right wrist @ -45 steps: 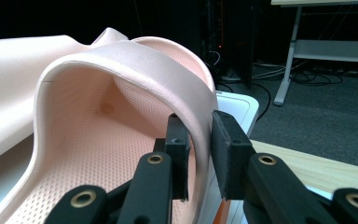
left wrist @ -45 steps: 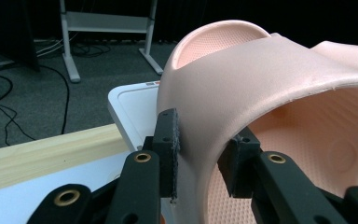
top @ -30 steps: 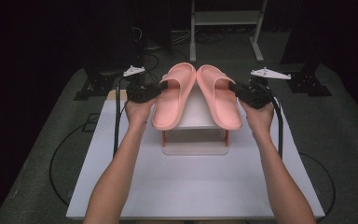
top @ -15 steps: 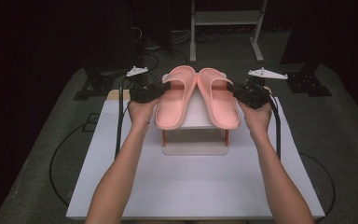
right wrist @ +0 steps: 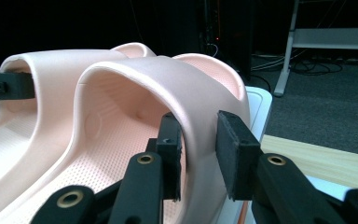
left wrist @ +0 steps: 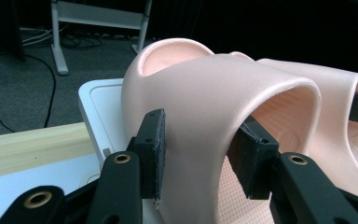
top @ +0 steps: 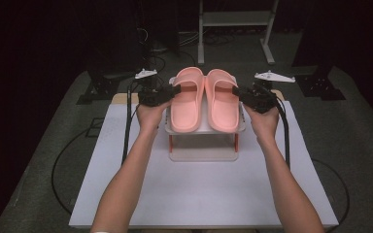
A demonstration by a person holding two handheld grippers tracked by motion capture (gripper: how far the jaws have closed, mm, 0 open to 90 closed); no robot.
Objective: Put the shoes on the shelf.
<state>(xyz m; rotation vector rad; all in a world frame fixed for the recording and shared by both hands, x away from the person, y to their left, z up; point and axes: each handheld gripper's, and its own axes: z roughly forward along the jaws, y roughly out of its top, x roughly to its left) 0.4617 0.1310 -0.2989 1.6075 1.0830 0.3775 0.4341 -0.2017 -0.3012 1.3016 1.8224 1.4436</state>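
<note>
The pair of pink slippers (top: 206, 99) sits side by side on the small white rack (top: 204, 145) at the middle of the tabletop (top: 194, 194). The left gripper (left wrist: 198, 156) has its fingers (left wrist: 154, 149) astride the left slipper's strap, and they have just been opening, the outer one standing off it. The right gripper (right wrist: 198, 156) straddles the right strap, slightly apart; both should probably part evenly and back straight away from the rack so the slippers stay square.

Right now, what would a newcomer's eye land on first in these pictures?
A pair of pink slippers side by side on a small white rack mid-table. The left gripper and right gripper each straddle the outer edge of a slipper strap, one jaw inside and one outside.
</note>
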